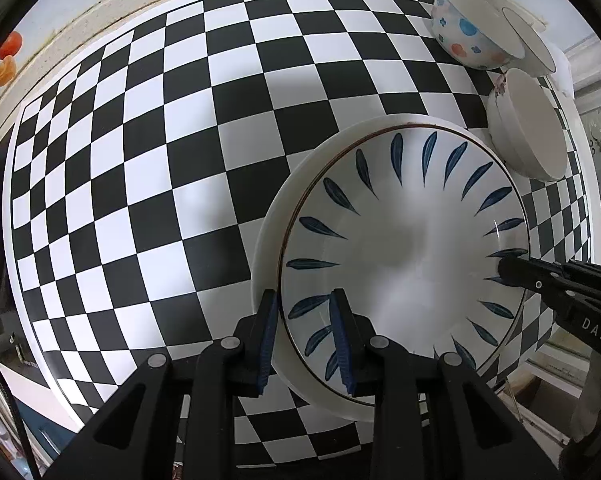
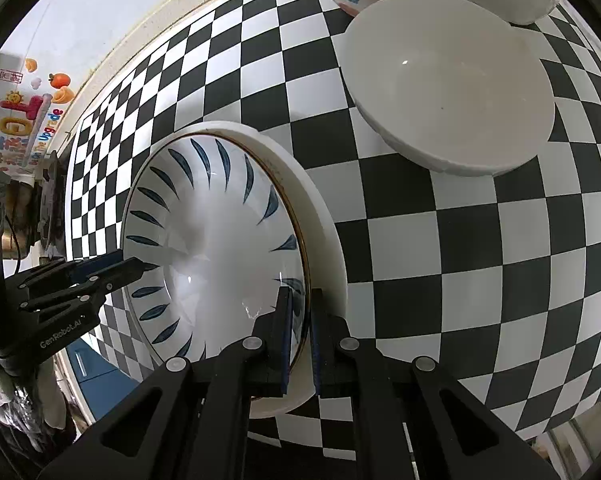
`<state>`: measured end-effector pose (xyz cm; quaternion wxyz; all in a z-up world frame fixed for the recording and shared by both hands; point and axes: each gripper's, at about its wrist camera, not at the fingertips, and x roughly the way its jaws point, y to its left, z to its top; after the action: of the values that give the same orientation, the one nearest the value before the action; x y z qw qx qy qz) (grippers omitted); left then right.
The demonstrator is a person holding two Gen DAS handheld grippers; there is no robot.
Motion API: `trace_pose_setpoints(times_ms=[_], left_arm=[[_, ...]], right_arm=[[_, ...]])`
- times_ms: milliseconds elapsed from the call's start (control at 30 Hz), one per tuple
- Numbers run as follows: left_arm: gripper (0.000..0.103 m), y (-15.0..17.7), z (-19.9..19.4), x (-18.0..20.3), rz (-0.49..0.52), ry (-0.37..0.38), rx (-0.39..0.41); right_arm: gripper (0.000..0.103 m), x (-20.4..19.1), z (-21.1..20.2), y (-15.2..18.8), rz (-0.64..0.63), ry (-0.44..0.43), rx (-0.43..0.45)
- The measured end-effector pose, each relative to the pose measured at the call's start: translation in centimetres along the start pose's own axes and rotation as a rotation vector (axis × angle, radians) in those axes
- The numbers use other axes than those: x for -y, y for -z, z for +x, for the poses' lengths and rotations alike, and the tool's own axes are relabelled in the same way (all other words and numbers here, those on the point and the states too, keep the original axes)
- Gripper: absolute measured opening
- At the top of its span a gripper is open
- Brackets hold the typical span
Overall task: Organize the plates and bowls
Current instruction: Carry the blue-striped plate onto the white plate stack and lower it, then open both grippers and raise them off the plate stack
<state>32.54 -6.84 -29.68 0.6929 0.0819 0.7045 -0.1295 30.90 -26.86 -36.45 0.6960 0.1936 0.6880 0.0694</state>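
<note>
I hold the leaf-patterned plate by opposite rims, left gripper and right gripper both clamped, over a white plate; three bowls beyond my fingers remain unstacked.

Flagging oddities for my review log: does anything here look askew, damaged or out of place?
Nothing looks damaged or spilled. The blue-leaf plate sits off-centre on the white plate beneath, which shows only along one side. Both grippers, left and right, clamp its rim.
</note>
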Motion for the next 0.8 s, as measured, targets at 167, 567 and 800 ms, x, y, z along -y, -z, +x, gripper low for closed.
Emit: trace_pose_setpoints(times_ms=[167, 567, 800], left_arm=[[0.024, 0.1, -0.3, 0.1, -0.004, -0.002, -0.001], [0.025, 0.3, -4.7, 0.1, -0.021, -0.021, 0.054], [0.025, 2.5, -11.5, 1.2, -0.016, -0.024, 0.164]], right_arm=[[0.009, -0.1, 0.1, 0.0, 0.000, 0.004, -0.008], [0.010, 0.1, -1.6, -0.1, 0.025, 0.010, 0.003], [0.012, -2.6, -7.7, 2.0, -0.024, 0.063, 0.103]])
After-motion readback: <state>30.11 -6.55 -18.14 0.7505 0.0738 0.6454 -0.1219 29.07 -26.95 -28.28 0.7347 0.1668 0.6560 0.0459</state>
